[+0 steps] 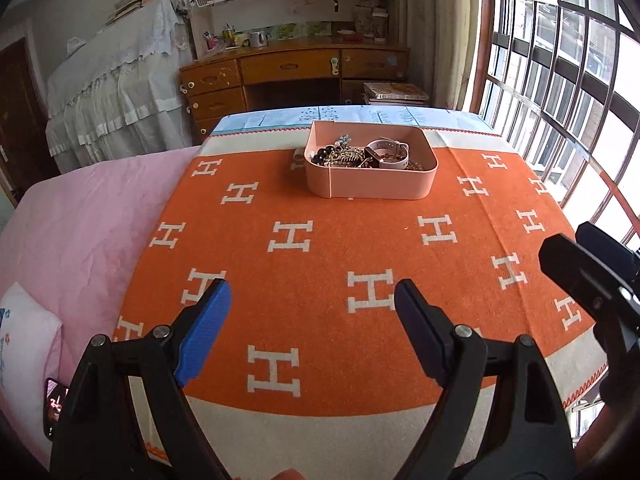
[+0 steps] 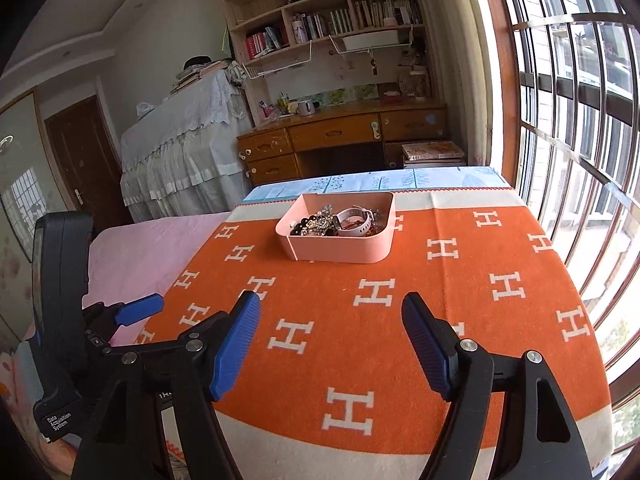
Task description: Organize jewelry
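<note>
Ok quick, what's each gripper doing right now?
Left gripper: open, holding nothing.
Right gripper: open, holding nothing.

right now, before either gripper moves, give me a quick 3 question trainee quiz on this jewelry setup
1. True or false: the left gripper is shut on a necklace.
2. Multiple choice: the white watch lies
A. on the orange H-pattern blanket
B. inside the pink tray
C. on the wooden desk
3. Fill in: the right gripper hangs over the blanket with its jaws ____ and nothing between them.

Key
1. False: its jaws stand apart and hold nothing.
2. B: it rests among the beaded jewelry in the tray.
3. open
</note>
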Demonstrator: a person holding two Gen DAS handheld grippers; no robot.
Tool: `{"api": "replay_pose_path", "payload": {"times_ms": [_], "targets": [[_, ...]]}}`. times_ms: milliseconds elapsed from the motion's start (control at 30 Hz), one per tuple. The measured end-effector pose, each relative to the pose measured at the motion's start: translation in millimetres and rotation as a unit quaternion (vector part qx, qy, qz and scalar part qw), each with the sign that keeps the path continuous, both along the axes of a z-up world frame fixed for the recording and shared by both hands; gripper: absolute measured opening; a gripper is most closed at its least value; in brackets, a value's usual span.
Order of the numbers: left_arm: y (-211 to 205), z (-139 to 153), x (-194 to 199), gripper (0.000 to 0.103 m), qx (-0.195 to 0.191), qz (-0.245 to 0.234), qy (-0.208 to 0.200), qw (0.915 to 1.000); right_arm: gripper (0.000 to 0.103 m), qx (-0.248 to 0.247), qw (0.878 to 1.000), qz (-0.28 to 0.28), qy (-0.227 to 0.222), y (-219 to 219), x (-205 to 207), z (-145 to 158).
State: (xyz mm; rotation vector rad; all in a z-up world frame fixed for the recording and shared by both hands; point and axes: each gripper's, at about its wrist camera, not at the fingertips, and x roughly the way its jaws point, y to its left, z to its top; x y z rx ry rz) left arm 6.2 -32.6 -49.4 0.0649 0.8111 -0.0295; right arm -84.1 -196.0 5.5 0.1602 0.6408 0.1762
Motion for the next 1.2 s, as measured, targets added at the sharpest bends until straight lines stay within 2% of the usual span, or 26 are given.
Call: {"api": "replay_pose_path", "payload": {"times_ms": [367, 1200], "targets": [[3.1, -2.6, -2.6, 0.082, -0.024, 0.008, 0.002, 0.9997, 0.075, -0.005, 0.999, 0.016, 0.033, 6.2, 12.1, -16.6], [6.9, -4.9, -1.7, 0.082, -0.031, 0.018, -0.001, 0.9993, 0.075, -0.006, 0.999, 0.016, 0.037, 6.9, 19.3, -28.3]]}}
